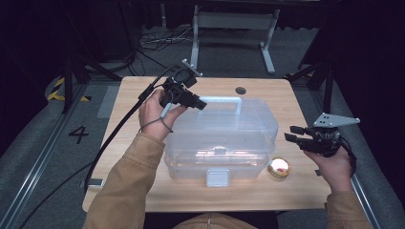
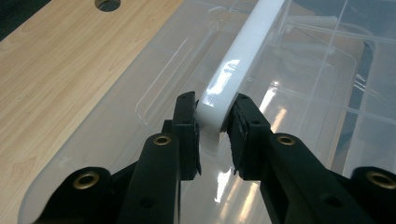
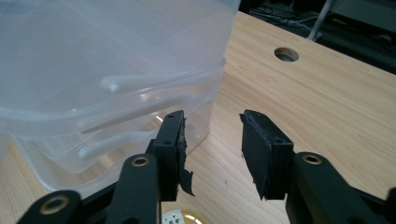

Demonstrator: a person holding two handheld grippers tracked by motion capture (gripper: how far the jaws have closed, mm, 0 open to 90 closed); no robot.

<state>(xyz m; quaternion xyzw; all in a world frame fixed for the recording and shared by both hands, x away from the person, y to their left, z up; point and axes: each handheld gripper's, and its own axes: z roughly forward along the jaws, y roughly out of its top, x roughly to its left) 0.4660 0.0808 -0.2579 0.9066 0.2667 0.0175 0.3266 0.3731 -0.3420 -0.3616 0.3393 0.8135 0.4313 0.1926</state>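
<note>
At the near edge of the wooden tabletop [image 1: 143,191], a small round gold-rimmed object [image 1: 279,167] just beside a clear plastic storage box [image 1: 224,138] with a white front latch [image 1: 217,177]. Right of the box, the right hand-held gripper [image 1: 297,133], jaws apart and empty, level with the box's side. Farther back, the left hand-held gripper [image 2: 215,125], clamped on the white handle [image 2: 243,53] atop the lid, with a round hole [image 1: 240,90] beyond.

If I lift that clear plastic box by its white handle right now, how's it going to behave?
The clear plastic box looks mostly empty, so probably light. The left hand-held gripper pinches one end of the white handle, so the box may tilt. Its glossy handle could slip, and the thin walls will likely flex.
</note>
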